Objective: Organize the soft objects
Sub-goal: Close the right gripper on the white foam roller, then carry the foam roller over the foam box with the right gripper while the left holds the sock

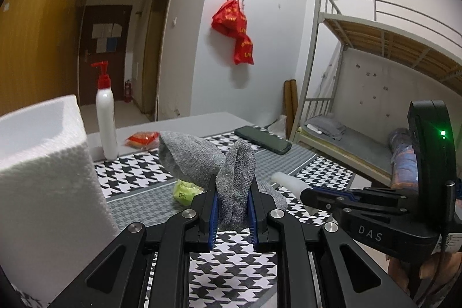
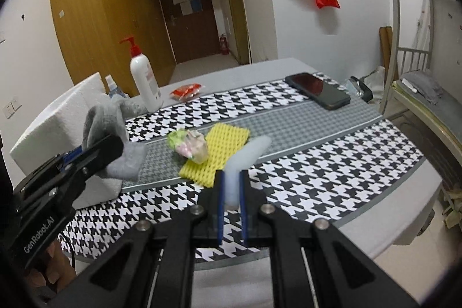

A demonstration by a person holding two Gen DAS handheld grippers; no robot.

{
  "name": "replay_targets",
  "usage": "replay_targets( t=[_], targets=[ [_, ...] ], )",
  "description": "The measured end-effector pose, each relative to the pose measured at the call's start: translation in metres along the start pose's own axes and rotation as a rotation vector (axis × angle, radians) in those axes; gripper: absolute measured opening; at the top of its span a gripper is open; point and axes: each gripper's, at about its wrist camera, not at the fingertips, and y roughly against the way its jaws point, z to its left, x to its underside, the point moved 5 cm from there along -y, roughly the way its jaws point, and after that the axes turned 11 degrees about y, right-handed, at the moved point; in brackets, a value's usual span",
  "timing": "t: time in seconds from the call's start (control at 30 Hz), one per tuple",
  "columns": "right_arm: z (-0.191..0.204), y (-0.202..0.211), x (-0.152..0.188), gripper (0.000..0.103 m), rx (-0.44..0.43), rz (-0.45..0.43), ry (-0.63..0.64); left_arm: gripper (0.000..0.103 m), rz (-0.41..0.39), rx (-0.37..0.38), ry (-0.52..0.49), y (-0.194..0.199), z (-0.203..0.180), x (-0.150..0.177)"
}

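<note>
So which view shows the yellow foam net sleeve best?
The right wrist view: the yellow foam net sleeve lies almost fully visible on the houndstooth cloth. In the left wrist view the grey knitted sock hides it.

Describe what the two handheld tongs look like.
Both tongs are black linkage frames with silver pivot bolts and blue pads on the fingers. The left tongs carry white "GenRobot.AI" lettering on the body. The right tongs show "DAS" lettering, a curved black housing with a green light and a thin black cable.
</note>
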Motion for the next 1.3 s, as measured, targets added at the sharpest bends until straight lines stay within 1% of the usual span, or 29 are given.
replay_targets(
  t=[0.13,0.3,0.4,0.57,0.8,0.93,1.03,1.13,1.3],
  targets=[
    [0.002,0.015,-0.004,0.012,-0.004,-0.033,0.014,0.018,-0.037,-0.003,-0.023,0.018,-0.003,-0.006],
    [0.010,0.034,-0.008,0.012,-0.013,-0.076,0.036,0.018,-0.080,-0.011,-0.024,0.042,0.000,-0.012],
    [0.015,0.045,-0.010,0.012,-0.023,-0.102,0.044,0.018,-0.097,-0.009,-0.030,0.054,0.000,-0.014],
    [0.022,0.058,-0.015,0.012,-0.038,-0.135,0.058,0.018,-0.122,-0.030,-0.044,0.071,0.001,-0.014],
    [0.033,0.077,-0.020,0.012,-0.058,-0.187,0.078,0.018,-0.148,-0.055,-0.052,0.085,0.000,-0.018],
    [0.038,0.084,-0.022,0.012,-0.070,-0.208,0.091,0.018,-0.154,-0.091,-0.054,0.091,0.001,-0.018],
    [0.043,0.089,-0.024,0.012,-0.079,-0.224,0.099,0.018,-0.151,-0.112,-0.036,0.097,0.006,-0.018],
    [0.048,0.093,-0.024,0.012,-0.078,-0.237,0.111,0.018,-0.161,-0.131,-0.024,0.106,0.012,-0.018],
    [0.058,0.097,-0.026,0.012,-0.102,-0.255,0.127,0.018,-0.176,-0.165,-0.013,0.119,0.020,-0.019]
  ],
)
